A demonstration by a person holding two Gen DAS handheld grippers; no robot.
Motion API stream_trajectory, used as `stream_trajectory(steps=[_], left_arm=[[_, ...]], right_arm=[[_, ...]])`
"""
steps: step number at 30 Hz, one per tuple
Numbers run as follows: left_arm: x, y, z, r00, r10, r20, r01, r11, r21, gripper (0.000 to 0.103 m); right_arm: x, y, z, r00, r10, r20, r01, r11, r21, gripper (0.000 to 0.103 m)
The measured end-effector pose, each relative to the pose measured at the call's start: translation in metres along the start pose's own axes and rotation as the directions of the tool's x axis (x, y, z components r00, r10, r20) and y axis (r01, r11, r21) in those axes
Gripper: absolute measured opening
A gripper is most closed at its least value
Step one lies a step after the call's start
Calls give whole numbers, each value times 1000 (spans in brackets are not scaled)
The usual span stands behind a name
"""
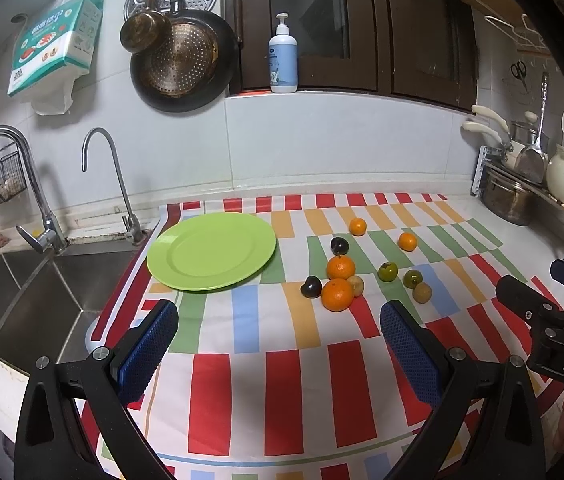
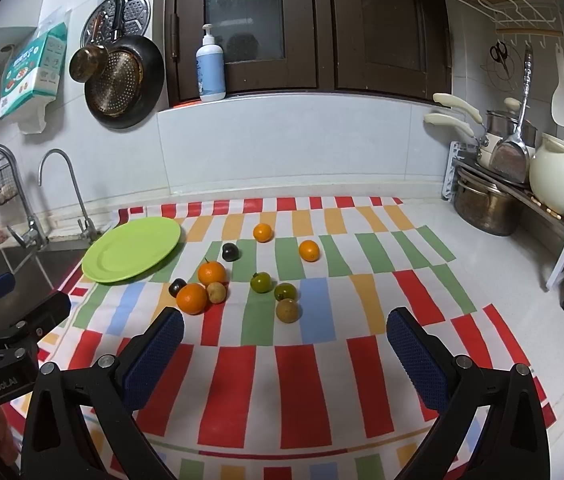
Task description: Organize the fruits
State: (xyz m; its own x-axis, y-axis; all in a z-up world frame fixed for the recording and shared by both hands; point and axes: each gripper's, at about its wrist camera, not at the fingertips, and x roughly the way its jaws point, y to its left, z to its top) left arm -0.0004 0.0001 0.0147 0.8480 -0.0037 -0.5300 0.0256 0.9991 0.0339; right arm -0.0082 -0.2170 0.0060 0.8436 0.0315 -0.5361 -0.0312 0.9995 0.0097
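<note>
We held the left gripper (image 1: 278,344) and right gripper (image 2: 283,348) spread apart and empty, near the fruits (image 2: 238,280) scattered right of the bare green plate (image 2: 132,250), apparently ready to gather them.

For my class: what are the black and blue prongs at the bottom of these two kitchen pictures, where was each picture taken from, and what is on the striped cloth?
The prongs are the jaws of two hand-held grippers; a person carries one in each hand. A camera sits on each, looking forward. One picture is from the left gripper, the other from the right gripper. Both stand open and hold nothing. On the striped cloth lie an empty green plate beside the sink, and scattered fruit: four oranges, such as this orange, plus small dark, green and brownish fruits.
</note>
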Motion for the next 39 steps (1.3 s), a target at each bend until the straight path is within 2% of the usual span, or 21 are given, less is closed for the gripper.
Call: stream_trajectory(steps=[39], left_arm=[[4,-5,-4,1000,-5,4,5,1000,1,103]], right_arm=[[2,5,5,1000,10,8,-10,1000,-2,102]])
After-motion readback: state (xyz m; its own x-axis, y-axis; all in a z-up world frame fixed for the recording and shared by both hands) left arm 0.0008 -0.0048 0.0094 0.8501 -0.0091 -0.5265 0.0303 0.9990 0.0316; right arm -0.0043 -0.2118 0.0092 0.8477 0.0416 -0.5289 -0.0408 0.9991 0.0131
